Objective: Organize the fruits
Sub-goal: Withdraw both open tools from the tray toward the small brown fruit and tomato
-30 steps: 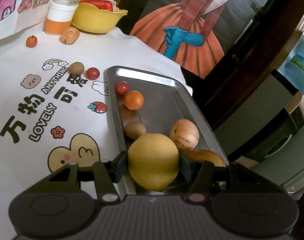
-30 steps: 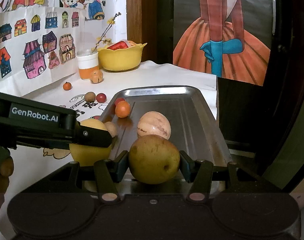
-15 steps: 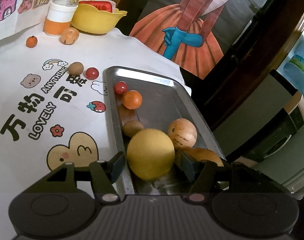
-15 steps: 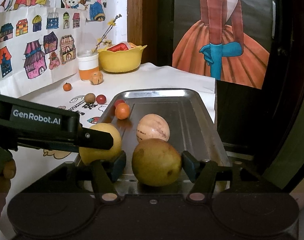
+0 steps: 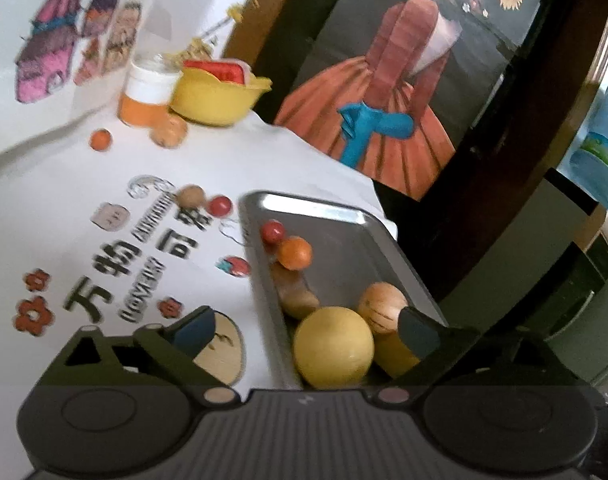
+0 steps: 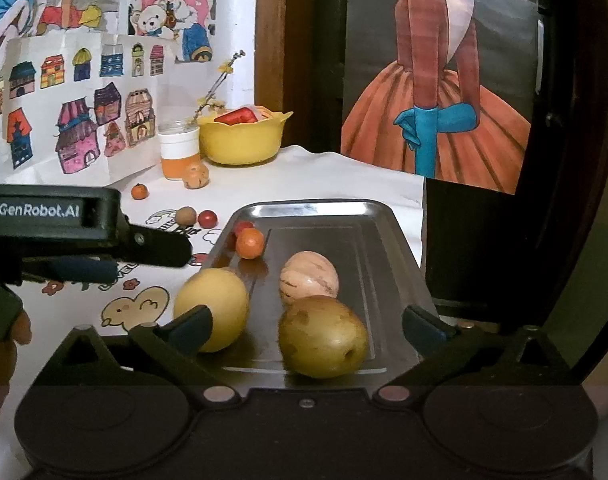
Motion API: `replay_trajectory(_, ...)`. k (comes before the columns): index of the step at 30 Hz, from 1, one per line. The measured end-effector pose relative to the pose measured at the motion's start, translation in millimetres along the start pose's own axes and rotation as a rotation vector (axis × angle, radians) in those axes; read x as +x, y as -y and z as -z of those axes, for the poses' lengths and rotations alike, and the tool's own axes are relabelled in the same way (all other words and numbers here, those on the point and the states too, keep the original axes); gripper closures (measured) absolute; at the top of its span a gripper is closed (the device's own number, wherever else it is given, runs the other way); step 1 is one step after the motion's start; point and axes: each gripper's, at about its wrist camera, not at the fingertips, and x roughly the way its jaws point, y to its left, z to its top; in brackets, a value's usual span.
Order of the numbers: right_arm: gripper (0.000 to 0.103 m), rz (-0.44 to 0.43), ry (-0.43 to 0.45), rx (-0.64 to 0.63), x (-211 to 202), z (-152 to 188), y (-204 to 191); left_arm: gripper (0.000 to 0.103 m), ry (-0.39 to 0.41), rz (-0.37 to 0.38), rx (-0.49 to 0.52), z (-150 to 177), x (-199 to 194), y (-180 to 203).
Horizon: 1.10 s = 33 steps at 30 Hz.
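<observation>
A silver tray holds a yellow fruit, a brown-speckled pear, a striped peach-coloured melon and an orange tangerine. At 11 o'clock, the worktop is white with cartoon prints, bearing a yellow bowl.

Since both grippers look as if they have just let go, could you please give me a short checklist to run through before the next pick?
1. Left gripper open and empty: ok, its fingers stand wide apart.
2. Right gripper open and empty: ok, neither finger touches the brownish pear.
3. Yellow round fruit resting in the metal tray: ok, by the near left wall.
4. Loose fruit left on the tablecloth: not ok; a small brown fruit, a red cherry tomato, a small orange fruit and a mottled orange fruit lie outside the tray.
5. Free tray space: ok, the far right part is bare.
</observation>
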Motion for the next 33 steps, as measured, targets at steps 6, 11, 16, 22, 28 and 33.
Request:
replay_trajectory(6, 0.001, 0.003, -0.03, -0.033, -11, 3, -15, 0.001, 0.024, -0.052, 0.023, 1, -17, -14)
replay_trajectory(11, 0.001, -0.022, -0.067, -0.063, -18, 8, -34, 0.001, 0.024, -0.107, 0.054, 7, -31, -31)
replay_trajectory(16, 0.001, -0.076, -0.098, -0.113, -22, 15, -60, 0.0, 0.011, -0.193, 0.066, 11, -40, -51)
replay_trajectory(22, 0.001, -0.147, -0.129, -0.168, -19, 20, -90, 0.0, 0.002, -0.259, 0.046, 16, -49, -75)
replay_trajectory(28, 0.001, -0.206, -0.138, -0.218, -13, 20, -118, 0.0, 0.005, -0.314, 0.043, 15, -61, -94)
replay_trajectory(33, 0.001, -0.252, -0.127, -0.255, -3, 8, -136, 0.0, 0.019, -0.402, 0.082, 10, -67, -102)
